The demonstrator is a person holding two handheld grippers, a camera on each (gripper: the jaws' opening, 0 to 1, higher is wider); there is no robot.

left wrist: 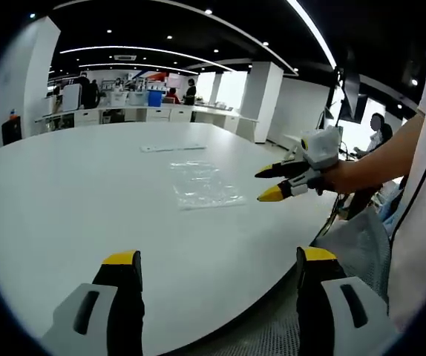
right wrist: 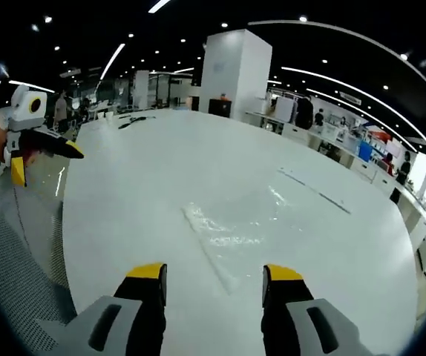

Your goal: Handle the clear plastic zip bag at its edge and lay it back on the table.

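Zip bag (right wrist: pixel 239 233) handling looks like the whole game here, so the scene is run through from big to small. A huge white table (left wrist: pixel 72 200) takes up most of both views, and the bag is laid flat on it, near the edge closest to the person, crinkled and nearly see-through against the white top.

Further back on the table a thin flat strip (left wrist: pixel 172 147) can be made out; what it is can't be told.

Both tools are held off the bag, with nothing between the jaws. The right gripper (right wrist: pixel 214 278) is spread fairly wide, with the bag's near corner just ahead of its tips. The left gripper (left wrist: pixel 220 261) is held wide too, well back from the bag.

As for feel: it's judged to be featherlight, floppy and slick, so it'd likely slide if pushed. A thin edge or that near corner is probably best pinched low and lifted gently.
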